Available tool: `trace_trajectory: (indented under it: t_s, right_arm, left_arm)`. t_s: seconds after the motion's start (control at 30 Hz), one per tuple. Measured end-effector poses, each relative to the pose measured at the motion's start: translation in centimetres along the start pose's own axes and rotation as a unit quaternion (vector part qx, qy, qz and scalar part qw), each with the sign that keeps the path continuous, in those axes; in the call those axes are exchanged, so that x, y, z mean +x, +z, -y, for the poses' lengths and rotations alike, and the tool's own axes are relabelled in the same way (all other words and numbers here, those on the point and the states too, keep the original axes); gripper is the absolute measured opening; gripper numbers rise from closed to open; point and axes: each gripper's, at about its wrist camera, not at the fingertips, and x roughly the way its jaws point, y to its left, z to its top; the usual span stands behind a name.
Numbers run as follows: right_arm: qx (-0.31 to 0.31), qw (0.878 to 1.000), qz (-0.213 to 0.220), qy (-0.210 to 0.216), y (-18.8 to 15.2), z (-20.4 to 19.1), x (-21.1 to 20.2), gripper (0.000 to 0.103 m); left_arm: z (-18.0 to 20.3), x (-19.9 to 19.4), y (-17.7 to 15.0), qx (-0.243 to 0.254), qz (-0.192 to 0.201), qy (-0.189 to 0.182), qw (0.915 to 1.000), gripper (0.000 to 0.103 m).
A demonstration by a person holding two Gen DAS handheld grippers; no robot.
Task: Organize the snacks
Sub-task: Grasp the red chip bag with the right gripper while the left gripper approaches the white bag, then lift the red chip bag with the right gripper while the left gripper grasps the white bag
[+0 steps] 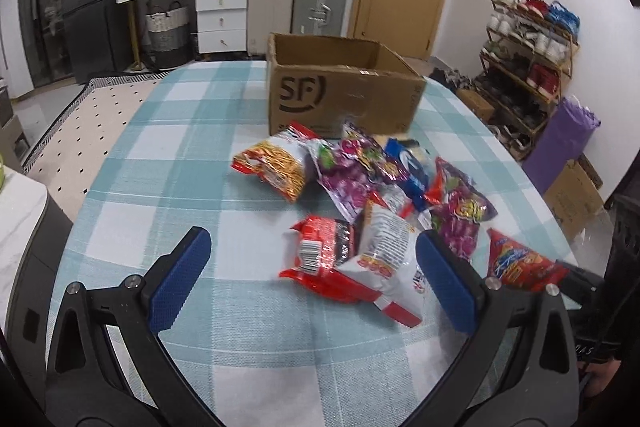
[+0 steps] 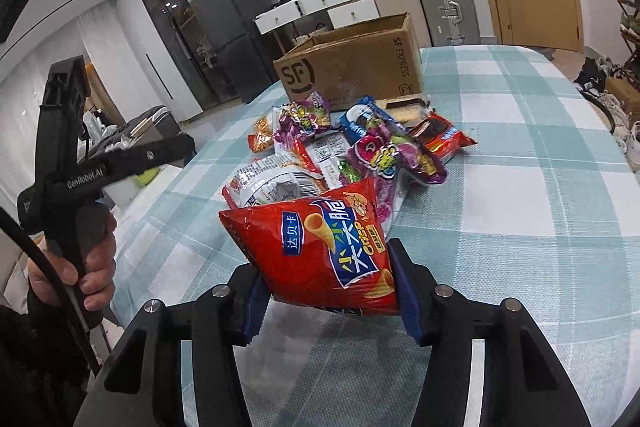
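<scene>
Right tool (image 2: 328, 291) clamps the glossy red cone-snack bag (image 2: 320, 251) clear of the counter pile, presumably bound for the far open brown cardboard box (image 2: 352, 67); left tool (image 1: 316, 279) gapes empty

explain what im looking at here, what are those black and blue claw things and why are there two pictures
There is no robot here. A person holds a handheld pair of tongs in each hand, and each has a wide-angle camera looking forward along its two blue-padded fingers. That gives two pictures of the same moment.

The left wrist picture shows the left tongs open and holding nothing, above a table with a teal checked cloth. On it lies a pile of snack packets, and behind them stands an open cardboard box marked SF.

The right wrist picture shows the right tongs closed on a red chip bag, lifted near the pile. At its left edge you see the person's left hand gripping the other tool's handle.

The snacks probably go into the box.
</scene>
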Motion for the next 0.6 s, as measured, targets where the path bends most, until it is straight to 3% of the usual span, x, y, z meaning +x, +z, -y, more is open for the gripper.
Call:
trace_trajectory:
  t_s: [0.3,0.6]
  right_arm:
    - [0.01,1.0,0.018,-0.002,-0.2,0.9,-1.6,0.055]
    - [0.007,1.0,0.023,-0.01,-0.6,1.5,-2.0,0.055]
  left_arm:
    - [4.2,4.0,-0.9,0.063,-0.062,-0.028,0.9956,0.102]
    - [6.0,6.7,-0.9,0.089,-0.094,-0.011,0.9915,0.102]
